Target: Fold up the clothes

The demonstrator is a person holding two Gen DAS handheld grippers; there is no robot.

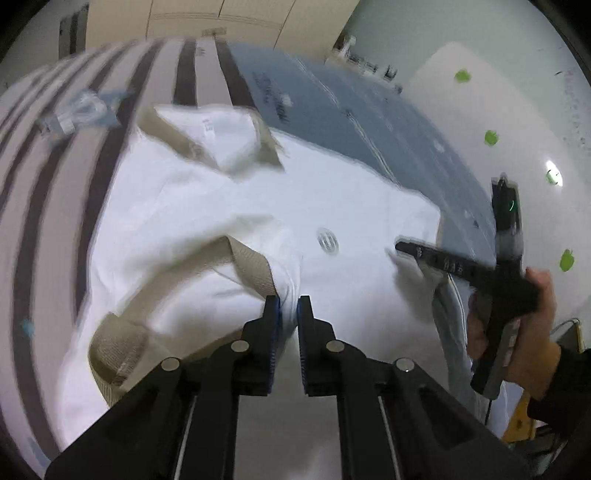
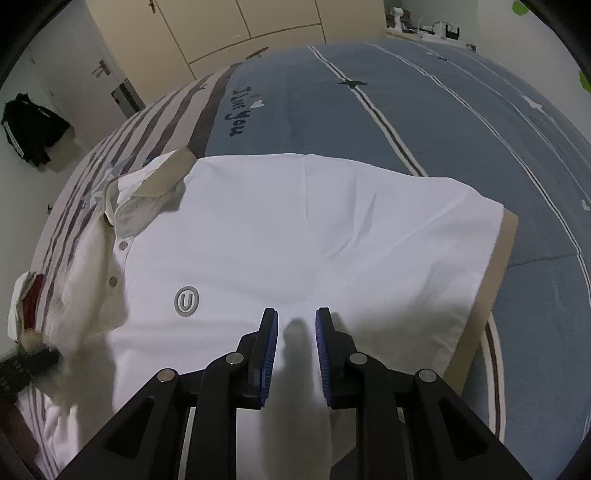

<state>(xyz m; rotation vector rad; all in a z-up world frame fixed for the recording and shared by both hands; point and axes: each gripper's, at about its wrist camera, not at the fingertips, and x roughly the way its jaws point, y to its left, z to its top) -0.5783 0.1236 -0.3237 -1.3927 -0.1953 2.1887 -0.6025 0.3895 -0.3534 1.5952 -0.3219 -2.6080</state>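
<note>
A white polo shirt point(image 2: 295, 229) with beige collar and sleeve cuffs and a round grey logo lies on the bed; it also shows in the left wrist view point(image 1: 207, 206). My left gripper point(image 1: 288, 302) is shut on a fold of white shirt fabric beside a beige sleeve cuff point(image 1: 251, 262). My right gripper point(image 2: 295, 317) has its jaws a little apart with a strip of white shirt fabric between them; in the left wrist view it point(image 1: 410, 251) reaches onto the shirt's right edge, held by a hand.
The bed point(image 2: 424, 122) has a blue cover with white lines and a striped brown and white part point(image 1: 44, 206). Wardrobe doors point(image 2: 236, 26) stand behind. A dark garment point(image 2: 33, 129) hangs on the wall at left.
</note>
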